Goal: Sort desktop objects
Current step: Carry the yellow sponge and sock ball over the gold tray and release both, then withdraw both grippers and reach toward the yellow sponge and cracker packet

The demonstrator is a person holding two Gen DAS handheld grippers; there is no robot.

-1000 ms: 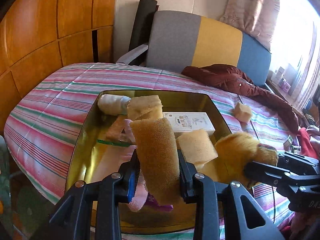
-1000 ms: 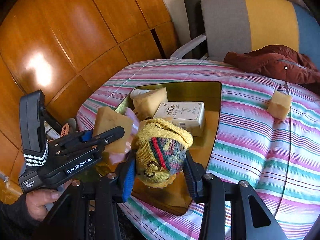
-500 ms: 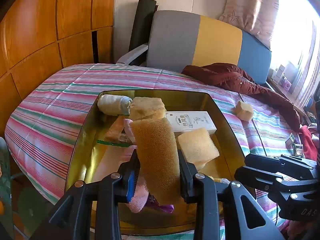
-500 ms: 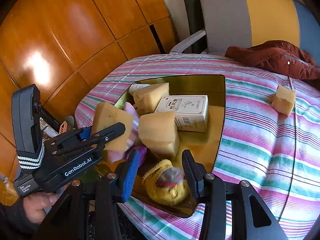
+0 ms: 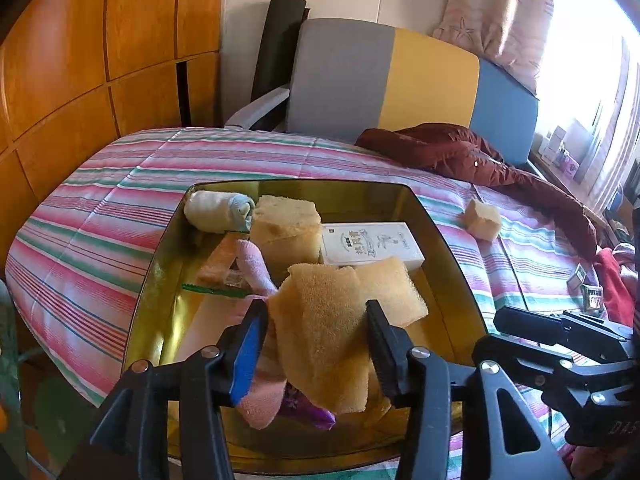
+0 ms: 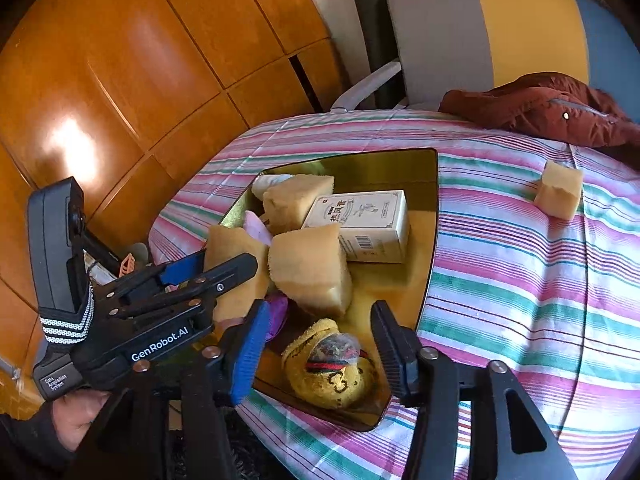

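A gold tray [image 5: 304, 186] on the striped tablecloth holds sponge blocks [image 5: 286, 228], a white box [image 5: 370, 240], a rolled white towel [image 5: 218, 212] and a pink cloth [image 5: 256, 264]. My left gripper [image 5: 314, 312] hangs over the tray's near end. Its jaws are opening, and a tan sponge [image 5: 320, 340] stands uncompressed between them, leaning on the pile. My right gripper [image 6: 320, 316] is also opening, with nothing between its fingers. Below it a yellow knit sock [image 6: 328, 368] lies in the tray's [image 6: 434, 200] near corner.
A loose sponge cube [image 6: 558, 194] sits on the cloth to the right of the tray. A dark red jacket [image 5: 460, 152] lies at the far right, and a grey, yellow and blue chair [image 5: 380, 80] stands behind. Wooden panels close off the left side.
The right gripper let go of the yellow sock, which dropped into the tray, and its jaws widened. The left jaws spread apart and the squeezed sponge swelled back out.
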